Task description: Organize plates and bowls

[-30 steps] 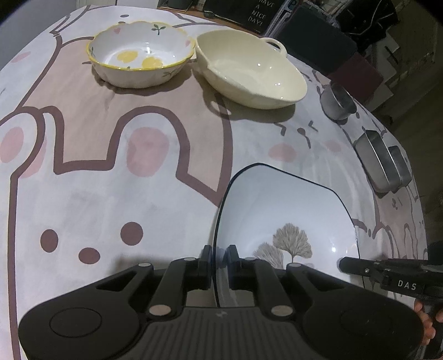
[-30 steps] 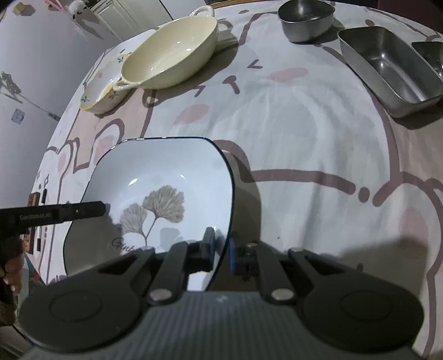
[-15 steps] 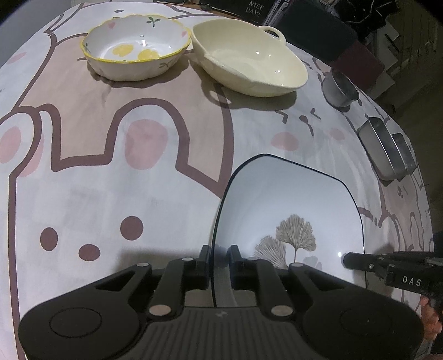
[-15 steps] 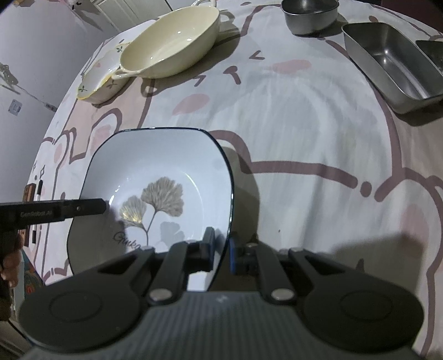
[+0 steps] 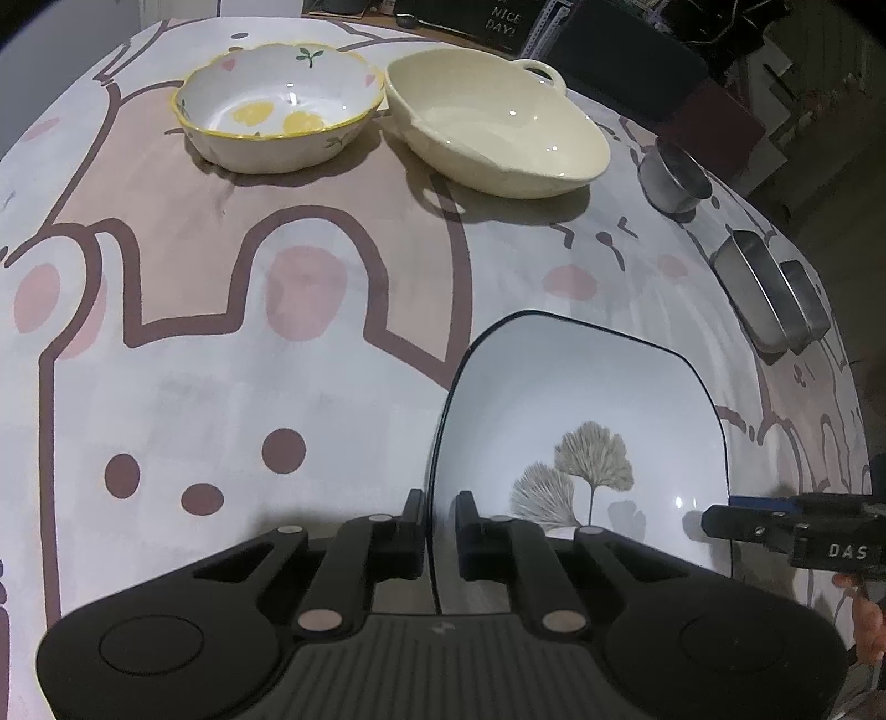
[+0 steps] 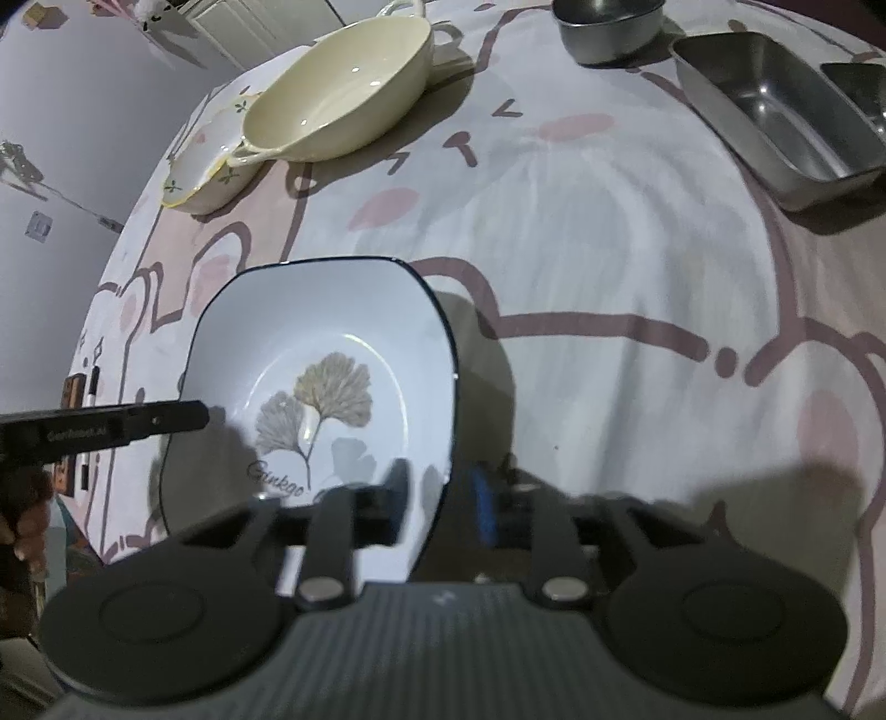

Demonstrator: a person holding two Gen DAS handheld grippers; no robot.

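A white squarish plate with a dark rim and a ginkgo leaf print (image 5: pixel 581 421) (image 6: pixel 326 354) is held over the tablecloth by both grippers. My left gripper (image 5: pixel 440 526) is shut on its left rim. My right gripper (image 6: pixel 443 493) is shut on its right rim, its fingers blurred. A floral bowl with a yellow rim (image 5: pixel 277 119) (image 6: pixel 205 177) and a cream two-handled dish (image 5: pixel 498 133) (image 6: pixel 338 94) stand side by side at the far end of the table.
A small round steel bowl (image 5: pixel 673 174) (image 6: pixel 609 22) and two steel rectangular trays (image 5: pixel 753 288) (image 6: pixel 775 122) stand at the right side. The table carries a pink bear-pattern cloth (image 5: pixel 221 360). Dark chairs and clutter stand beyond the far edge.
The plate, held by both grippers, has moved forward toward the far bowls and a little to the right; the bowls look nearer. The right gripper's fingers have become blurred.
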